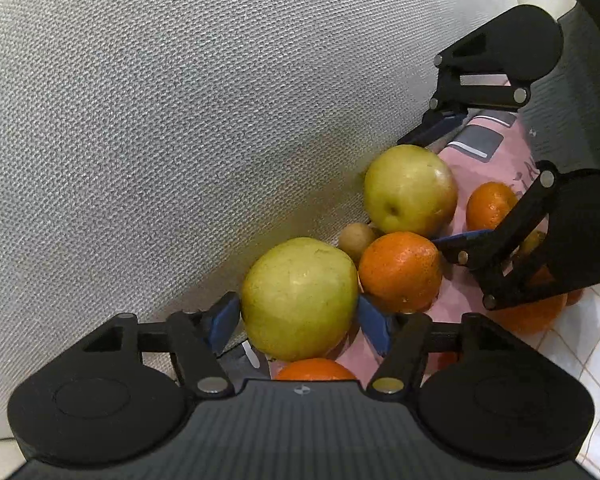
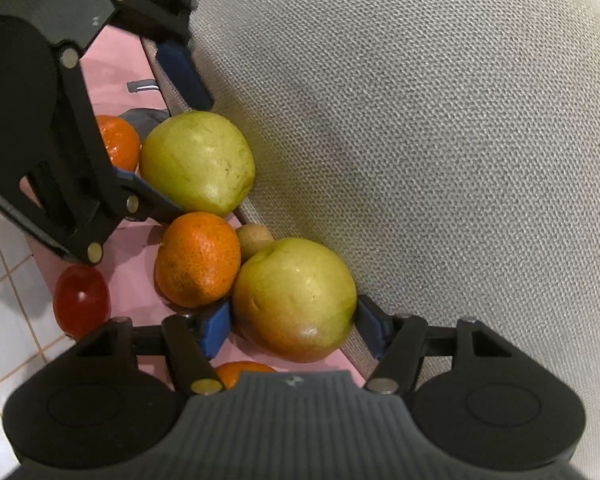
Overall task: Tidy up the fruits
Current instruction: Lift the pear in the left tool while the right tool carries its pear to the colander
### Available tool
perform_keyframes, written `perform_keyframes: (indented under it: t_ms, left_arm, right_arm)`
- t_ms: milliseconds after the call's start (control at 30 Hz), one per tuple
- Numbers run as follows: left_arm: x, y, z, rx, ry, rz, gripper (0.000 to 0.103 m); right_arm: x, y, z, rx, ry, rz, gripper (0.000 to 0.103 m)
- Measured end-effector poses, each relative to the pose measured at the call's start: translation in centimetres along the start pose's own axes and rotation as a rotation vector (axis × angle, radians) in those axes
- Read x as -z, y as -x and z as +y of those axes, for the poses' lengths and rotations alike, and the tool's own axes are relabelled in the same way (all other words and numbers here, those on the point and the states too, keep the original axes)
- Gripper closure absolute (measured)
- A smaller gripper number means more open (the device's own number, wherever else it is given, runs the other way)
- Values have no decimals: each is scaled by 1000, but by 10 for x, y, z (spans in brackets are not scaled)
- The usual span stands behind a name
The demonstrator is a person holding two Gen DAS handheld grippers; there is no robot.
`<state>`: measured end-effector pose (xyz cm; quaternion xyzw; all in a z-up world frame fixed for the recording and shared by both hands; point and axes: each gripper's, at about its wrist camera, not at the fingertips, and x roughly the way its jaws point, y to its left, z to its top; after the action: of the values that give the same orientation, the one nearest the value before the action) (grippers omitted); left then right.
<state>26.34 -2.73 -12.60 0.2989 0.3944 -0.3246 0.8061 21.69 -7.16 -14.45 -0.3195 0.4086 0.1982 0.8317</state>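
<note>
Fruit lies on a pink cloth [image 1: 496, 160] against a grey woven surface [image 1: 160, 120]. My left gripper [image 1: 298, 322] has its blue pads on both sides of a yellow-green apple [image 1: 298, 298]. It also shows in the right wrist view [image 2: 198, 162]. My right gripper [image 2: 294, 326] has its pads on both sides of a second yellow-green apple [image 2: 296, 298], which also shows in the left wrist view [image 1: 410, 190]. An orange [image 1: 400, 272] and a small brown fruit [image 1: 354, 240] lie between the two apples.
More oranges [image 1: 490, 204] lie on the cloth, and one sits under my left gripper [image 1: 314, 369]. A red fruit [image 2: 82, 300] lies at the cloth's edge. White tiled floor [image 2: 4, 280] lies beyond the cloth. The grey woven surface [image 2: 420, 120] rises right beside the apples.
</note>
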Motion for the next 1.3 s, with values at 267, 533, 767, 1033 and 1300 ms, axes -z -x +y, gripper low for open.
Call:
perform_keyframes:
  t_ms: [267,533,767,1033,1300]
  left_arm:
    - [-3,0,-3,-33,103,-2,29]
    - [-5,27,-3,-111,216,-42,30]
    - [-8,75,-3,-145,272,-115,30]
    - [-10,124,-23,-134,361,-174,31]
    - [-21,169,-49,-107,405,-241,31]
  right_arm:
    - [5,21,7,33,-31,-1,40]
    - [11,53,2,85,-81,-64,40]
    - [13,88,0,71,-164,-123,40]
    - [16,132,-7,64,-232,-173,40]
    - [53,172,-5,82,-277,-207,40]
